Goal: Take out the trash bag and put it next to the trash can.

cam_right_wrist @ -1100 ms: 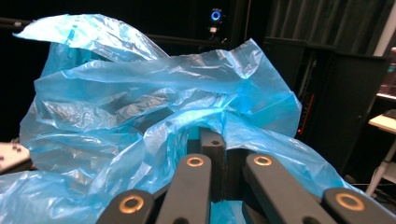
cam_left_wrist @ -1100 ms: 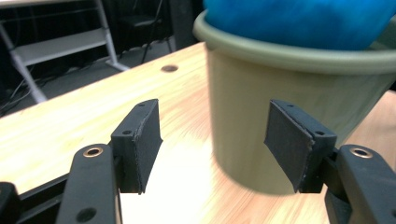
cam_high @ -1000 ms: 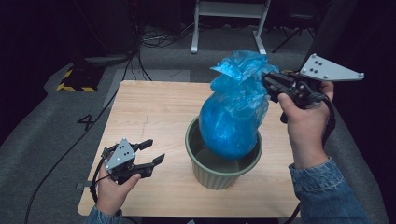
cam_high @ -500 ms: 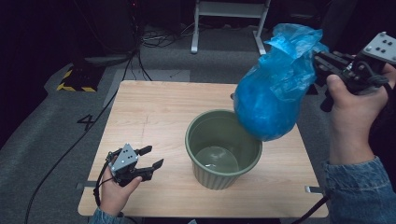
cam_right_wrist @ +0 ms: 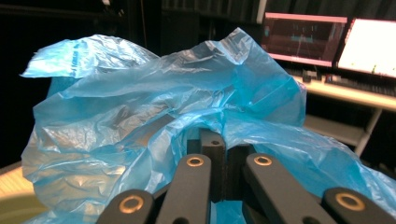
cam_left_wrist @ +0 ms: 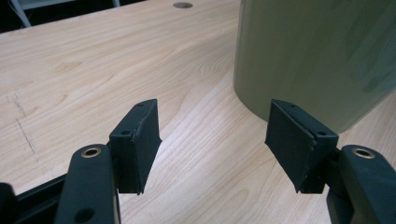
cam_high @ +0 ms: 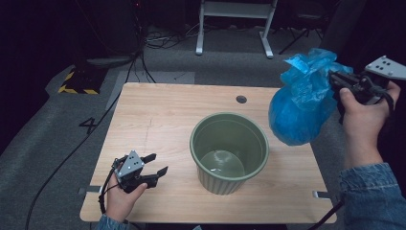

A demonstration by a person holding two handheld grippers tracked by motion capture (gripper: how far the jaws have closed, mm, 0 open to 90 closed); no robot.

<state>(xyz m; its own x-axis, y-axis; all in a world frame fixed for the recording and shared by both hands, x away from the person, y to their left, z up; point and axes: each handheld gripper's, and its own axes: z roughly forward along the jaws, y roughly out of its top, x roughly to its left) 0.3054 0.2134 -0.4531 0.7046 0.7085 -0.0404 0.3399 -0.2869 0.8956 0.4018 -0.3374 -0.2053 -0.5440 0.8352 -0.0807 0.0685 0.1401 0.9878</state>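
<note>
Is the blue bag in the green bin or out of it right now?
Out. The blue bag hangs past the table's right edge, held at its gathered top by the right gripper; the green bin stands upright without it.

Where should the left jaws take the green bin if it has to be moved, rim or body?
Probably the rim. The green bin stands upright and open-topped, and its body looks wider than the left gripper's open jaws. Come from above on the near-left side, one jaw inside the wall, one outside. The blue bag, held by the right gripper, hangs off to the right, clear of that approach.
</note>
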